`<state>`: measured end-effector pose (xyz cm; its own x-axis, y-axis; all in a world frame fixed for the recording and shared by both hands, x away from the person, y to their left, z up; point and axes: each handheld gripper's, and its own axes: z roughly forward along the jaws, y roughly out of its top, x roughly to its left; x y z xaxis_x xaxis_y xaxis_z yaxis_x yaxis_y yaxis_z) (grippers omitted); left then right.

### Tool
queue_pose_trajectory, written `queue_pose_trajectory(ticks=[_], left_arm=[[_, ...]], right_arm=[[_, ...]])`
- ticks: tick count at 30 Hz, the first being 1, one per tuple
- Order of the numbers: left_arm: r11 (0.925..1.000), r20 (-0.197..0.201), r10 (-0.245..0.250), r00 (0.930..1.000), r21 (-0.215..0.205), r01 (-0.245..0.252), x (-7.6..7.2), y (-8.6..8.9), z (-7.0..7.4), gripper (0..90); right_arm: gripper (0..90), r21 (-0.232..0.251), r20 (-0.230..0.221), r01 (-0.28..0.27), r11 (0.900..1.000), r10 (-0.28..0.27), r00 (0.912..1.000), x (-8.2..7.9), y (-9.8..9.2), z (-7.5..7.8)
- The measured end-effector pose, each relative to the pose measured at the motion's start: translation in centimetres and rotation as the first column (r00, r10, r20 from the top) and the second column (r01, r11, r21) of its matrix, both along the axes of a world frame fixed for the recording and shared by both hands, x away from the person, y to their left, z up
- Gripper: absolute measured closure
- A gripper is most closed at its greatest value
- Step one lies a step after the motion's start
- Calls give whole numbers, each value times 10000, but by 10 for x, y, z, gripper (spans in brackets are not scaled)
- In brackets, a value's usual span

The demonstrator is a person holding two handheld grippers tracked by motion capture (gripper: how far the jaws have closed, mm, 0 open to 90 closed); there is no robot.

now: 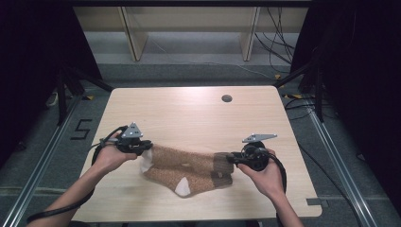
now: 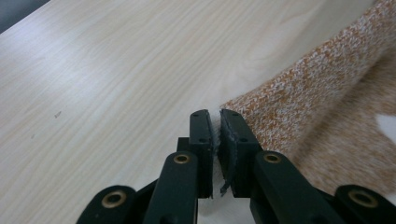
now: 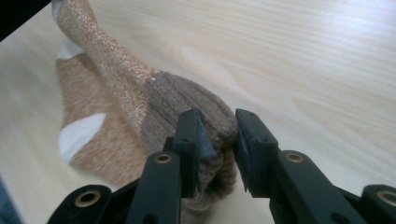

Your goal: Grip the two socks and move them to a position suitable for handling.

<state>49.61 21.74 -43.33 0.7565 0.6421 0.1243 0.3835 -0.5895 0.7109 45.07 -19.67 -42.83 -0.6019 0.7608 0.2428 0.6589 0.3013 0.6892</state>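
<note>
The sock (image 1: 189, 168) is speckled orange-brown knit with white heel and toe patches and a darker brown ribbed cuff; the counter (image 1: 189, 109) is pale wood grain; the fingers (image 2: 204, 135) are black.

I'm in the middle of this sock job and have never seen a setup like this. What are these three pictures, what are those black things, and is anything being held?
No robot arm here: a person at a wooden table holds a hand-operated two-jaw gripper in each hand. The high view looks down from above; the left gripper is at its left, the right gripper at its right. The other two pictures come from cameras riding on the grippers, each looking along its own black jaws.

On the table lies a brown-orange knitted sock with white patches and a darker brown cuff.

In the left gripper view, the left gripper has its jaws almost together at the sock's pale end, with a thin bit of fabric seemingly between them. In the right gripper view, the right gripper has the cuff bunched between its jaws, which stand somewhat apart; I cannot tell whether they still press it.
</note>
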Motion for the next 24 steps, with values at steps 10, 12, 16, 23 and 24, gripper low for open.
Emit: queue_pose_trajectory(ticks=[10,12,16,23,24], left_arm=[[9956,-77,773,9970,530,-768,31,-19,-29,812],[9933,1,948,9955,663,-945,35,-21,-35,812],[9898,54,1125,9936,875,-1125,40,-22,-41,759],[9894,96,1439,9896,-238,-1436,30,-14,-31,513],[9894,96,1439,9896,-238,-1436,30,-14,-31,481]], right_arm=[[703,-352,-31,1064,9937,-1066,9943,33,4,-19],[696,-392,-55,1192,9921,-1195,9928,34,6,-21],[638,-894,409,1461,9852,-1430,9889,46,5,-28],[582,-710,268,1533,9856,-1517,9881,42,3,-28],[582,-710,268,1533,9856,-1517,9881,42,3,-28]])
